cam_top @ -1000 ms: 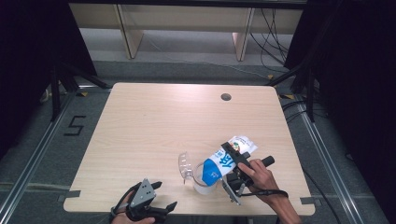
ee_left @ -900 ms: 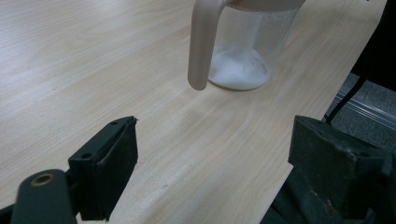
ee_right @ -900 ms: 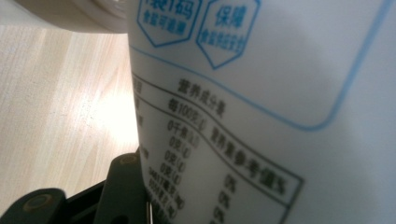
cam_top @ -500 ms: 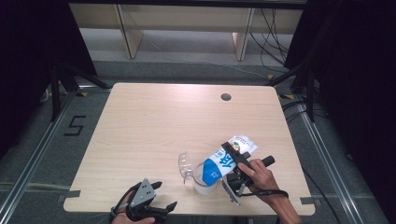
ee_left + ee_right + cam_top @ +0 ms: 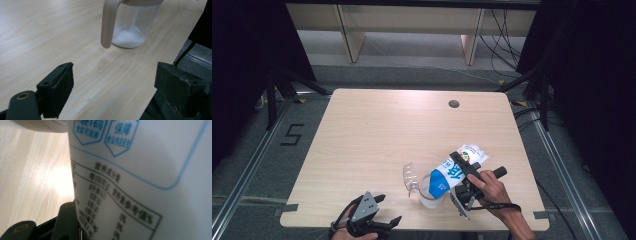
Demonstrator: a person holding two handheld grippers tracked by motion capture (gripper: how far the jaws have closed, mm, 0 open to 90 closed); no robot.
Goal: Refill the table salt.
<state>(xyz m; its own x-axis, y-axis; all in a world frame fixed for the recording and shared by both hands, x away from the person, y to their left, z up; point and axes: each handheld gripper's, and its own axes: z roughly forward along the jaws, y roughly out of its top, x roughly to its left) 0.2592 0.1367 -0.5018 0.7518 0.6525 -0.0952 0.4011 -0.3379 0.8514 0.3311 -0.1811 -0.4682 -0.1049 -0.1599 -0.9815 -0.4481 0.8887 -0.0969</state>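
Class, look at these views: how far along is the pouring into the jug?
Done: white powder already lies in the clear jug. In hand: the right gripper grips the blue-and-white bag, tilted over the jug's rim. The left gripper rests open near the table edge. Left: finishing the pour and setting the bag down.

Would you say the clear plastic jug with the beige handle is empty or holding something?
Holding something: the clear plastic jug has a low mound of white powder at its bottom, well short of full.

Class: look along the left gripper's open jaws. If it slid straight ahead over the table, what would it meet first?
Probably the jug, handle first: the left gripper points at it across bare table. Depth is hard to judge.
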